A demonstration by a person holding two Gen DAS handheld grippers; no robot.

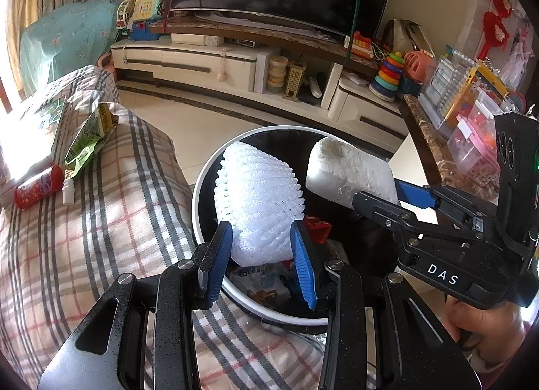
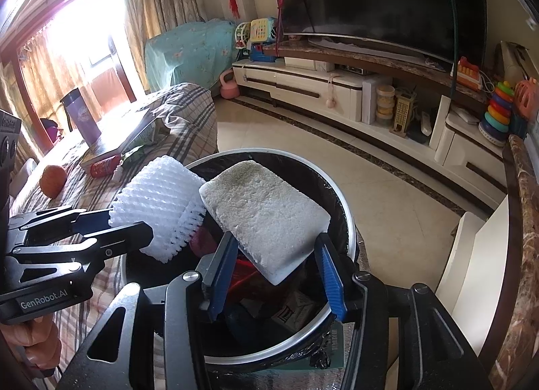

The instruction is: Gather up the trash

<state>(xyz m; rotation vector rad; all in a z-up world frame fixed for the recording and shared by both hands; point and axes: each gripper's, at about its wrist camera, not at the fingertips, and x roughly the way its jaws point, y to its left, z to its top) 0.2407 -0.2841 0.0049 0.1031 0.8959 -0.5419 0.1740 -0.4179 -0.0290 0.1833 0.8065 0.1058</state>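
Note:
My left gripper [image 1: 261,255] is shut on a white foam fruit net [image 1: 257,201] and holds it over the round black-lined trash bin [image 1: 202,187]. My right gripper [image 2: 276,272] is shut on a white styrofoam block [image 2: 266,214], also over the bin [image 2: 343,208]. In the left wrist view the right gripper [image 1: 380,192] comes in from the right with the block [image 1: 350,171]. In the right wrist view the left gripper [image 2: 131,218] comes in from the left with the net [image 2: 158,201]. Wrappers and red scraps lie inside the bin.
A plaid-covered sofa [image 1: 101,221] at the left carries a green snack bag [image 1: 89,140], a red can [image 1: 37,186], a small white bottle [image 1: 68,191], a book, an orange [image 2: 53,181] and a purple cup [image 2: 82,115]. A TV cabinet [image 1: 209,63] stands behind; a marble-topped table [image 2: 525,221] is at the right.

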